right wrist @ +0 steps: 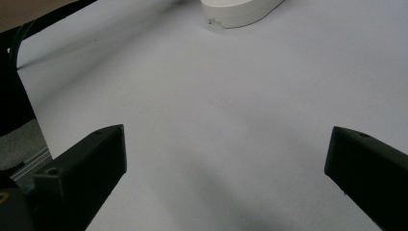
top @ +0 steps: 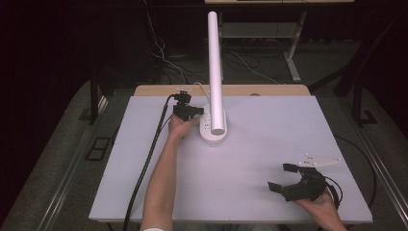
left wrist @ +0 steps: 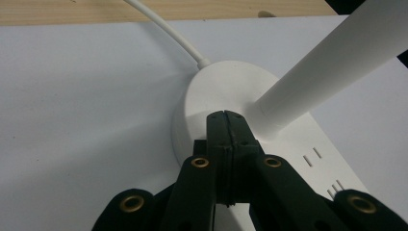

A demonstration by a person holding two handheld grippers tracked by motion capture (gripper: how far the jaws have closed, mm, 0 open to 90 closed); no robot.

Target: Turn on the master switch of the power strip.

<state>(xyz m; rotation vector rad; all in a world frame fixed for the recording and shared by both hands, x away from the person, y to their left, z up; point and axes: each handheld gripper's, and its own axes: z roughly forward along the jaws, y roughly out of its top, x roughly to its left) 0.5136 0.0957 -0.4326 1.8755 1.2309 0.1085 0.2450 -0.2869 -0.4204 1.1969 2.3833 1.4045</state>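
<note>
A white desk lamp stands at the back middle of the white table (top: 269,139), with an oval base (top: 212,129) and a long tube arm (top: 215,67) leaning toward me. My left gripper (top: 199,111) is at the base's left edge, jaws shut together with nothing between them. In the left gripper view its tips (left wrist: 225,115) rest on the base (left wrist: 211,96) beside the foot of the tube (left wrist: 332,67). My right gripper (top: 281,177) is held low near the front right, jaws wide open and empty over bare table (right wrist: 216,106); the base's end (right wrist: 240,12) lies far ahead.
A white cord (left wrist: 166,31) runs from the lamp base to the wooden back edge (top: 269,90). A black cable (top: 146,168) trails from the left gripper along the forearm. Table legs and loose cables stand on the floor behind the table.
</note>
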